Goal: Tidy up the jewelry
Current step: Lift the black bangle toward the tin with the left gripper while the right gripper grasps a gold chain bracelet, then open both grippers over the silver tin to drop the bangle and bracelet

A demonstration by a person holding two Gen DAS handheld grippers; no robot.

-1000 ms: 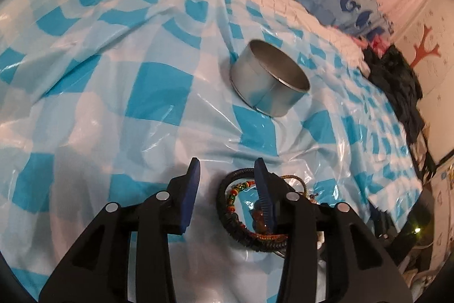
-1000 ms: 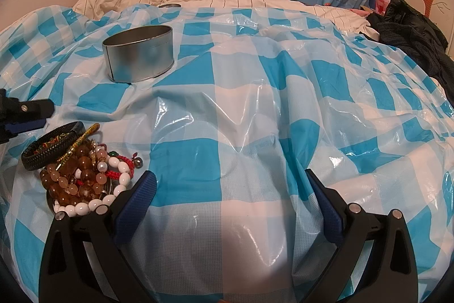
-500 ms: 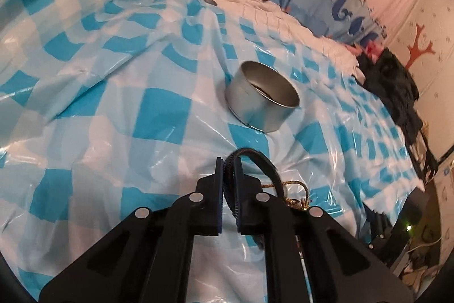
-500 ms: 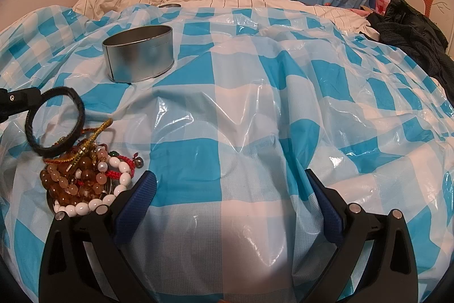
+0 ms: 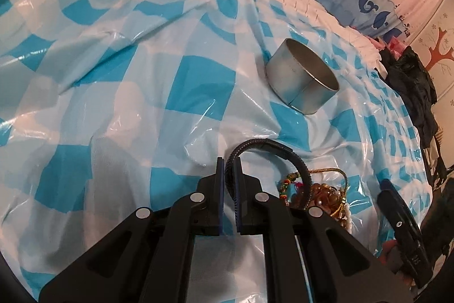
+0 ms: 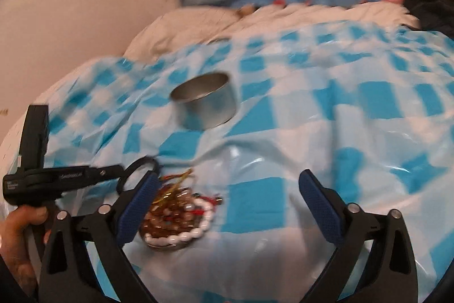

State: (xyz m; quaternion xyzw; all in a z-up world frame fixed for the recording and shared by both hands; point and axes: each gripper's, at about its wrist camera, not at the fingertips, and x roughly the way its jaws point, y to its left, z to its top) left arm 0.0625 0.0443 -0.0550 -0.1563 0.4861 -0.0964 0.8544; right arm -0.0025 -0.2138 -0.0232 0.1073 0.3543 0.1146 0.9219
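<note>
Black braided-leather bracelet [image 5: 283, 152] pinched between the closed pads of the left gripper [image 5: 228, 163], lifted just above the heap of amber, white and red bead jewelry [image 6: 177, 213] on the blue-and-white checked plastic sheet [image 5: 195, 84]. Farther off, well apart: open round silver metal tin [image 5: 302, 80], upright. Only from the right wrist: white bead ring around the heap, right gripper [image 6: 227, 208] spread wide and empty, blurred. Only from the left: bracelet's grip point.
</note>
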